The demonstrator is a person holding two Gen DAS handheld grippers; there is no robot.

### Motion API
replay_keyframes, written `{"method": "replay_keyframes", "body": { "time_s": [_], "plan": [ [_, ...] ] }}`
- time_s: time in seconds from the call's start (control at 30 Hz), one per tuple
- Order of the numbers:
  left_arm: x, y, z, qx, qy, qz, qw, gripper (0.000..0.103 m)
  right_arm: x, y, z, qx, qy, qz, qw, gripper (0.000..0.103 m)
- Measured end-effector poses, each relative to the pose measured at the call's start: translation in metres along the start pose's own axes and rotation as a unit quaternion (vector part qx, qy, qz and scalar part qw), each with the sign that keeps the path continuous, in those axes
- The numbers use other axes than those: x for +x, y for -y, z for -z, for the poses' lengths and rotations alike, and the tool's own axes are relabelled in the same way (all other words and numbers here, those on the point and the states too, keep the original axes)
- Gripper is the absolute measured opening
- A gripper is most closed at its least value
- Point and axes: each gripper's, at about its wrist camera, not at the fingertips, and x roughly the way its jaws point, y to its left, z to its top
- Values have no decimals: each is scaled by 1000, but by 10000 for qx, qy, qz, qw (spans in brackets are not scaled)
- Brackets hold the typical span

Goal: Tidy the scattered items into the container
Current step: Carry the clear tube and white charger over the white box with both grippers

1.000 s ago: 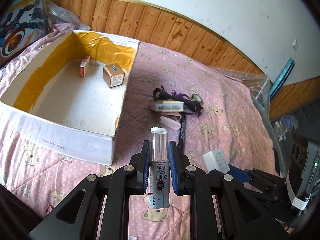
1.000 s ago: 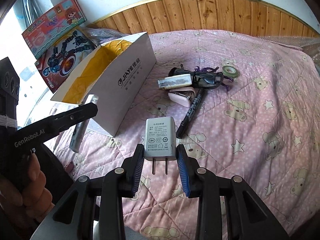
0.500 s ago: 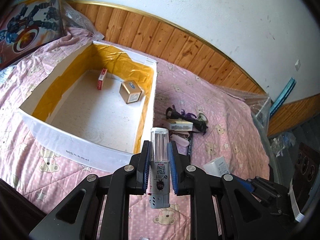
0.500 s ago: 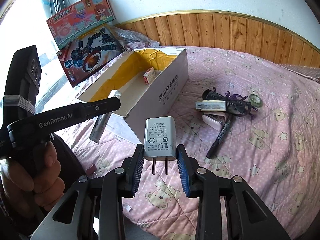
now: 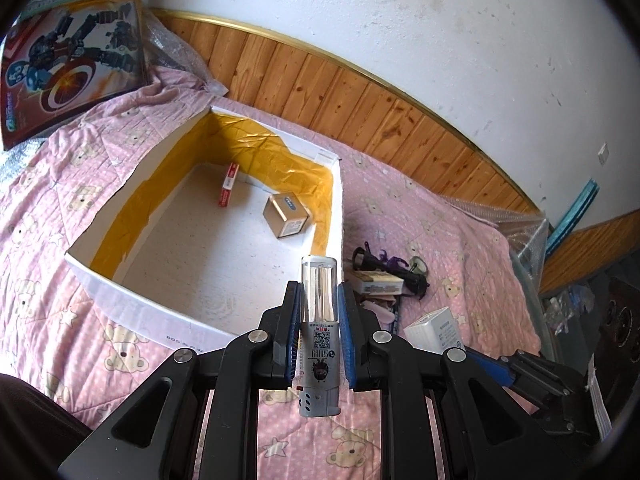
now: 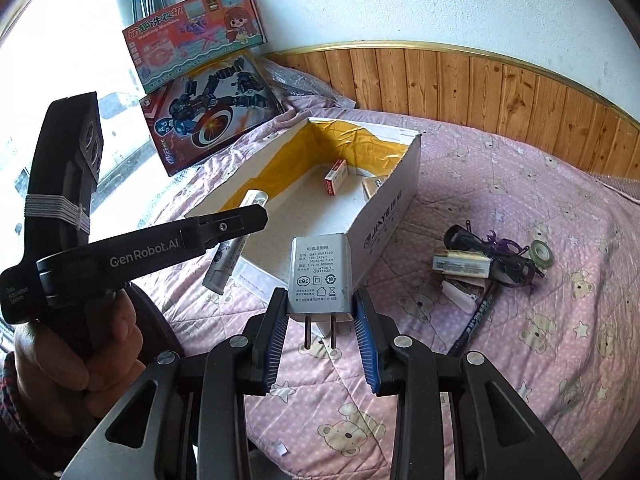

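Note:
My left gripper (image 5: 319, 312) is shut on a clear-capped silver tube (image 5: 319, 320), held above the near right corner of the white box (image 5: 120, 292) with yellow tape inside. The box holds a red packet (image 5: 228, 190) and a gold cube box (image 5: 286, 221). My right gripper (image 6: 320, 308) is shut on a white power adapter (image 6: 320, 272), prongs toward me, held near the box's (image 6: 384, 216) right wall. The left gripper (image 6: 224, 224) and its tube (image 6: 230, 256) show in the right wrist view.
A pile on the pink quilt right of the box has a black cable (image 6: 496, 248), a flat white-and-yellow box (image 6: 460, 264), a pink case (image 6: 460, 294), a black pen (image 6: 476, 320) and a tape roll (image 6: 541, 253). Toy boxes (image 6: 208, 108) lean on the wall.
Both grippers have risen and moved toward the box with their loads. The tube now hangs over the box's near corner and the adapter is closer to its right wall.

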Motion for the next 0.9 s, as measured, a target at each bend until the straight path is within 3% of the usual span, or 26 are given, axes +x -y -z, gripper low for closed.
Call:
{"method": "replay_keyframes", "body": {
  "time_s": [0.63, 0.9],
  "plan": [
    [20, -34, -40, -204, 98, -222, 9995, 19, 34, -15, -41, -255, -17, -168, 9995, 34],
    [38, -44, -54, -188, -50, -441, 9988, 19, 57, -16, -53, -293, -150, -205, 9992, 34]
  ]
}}
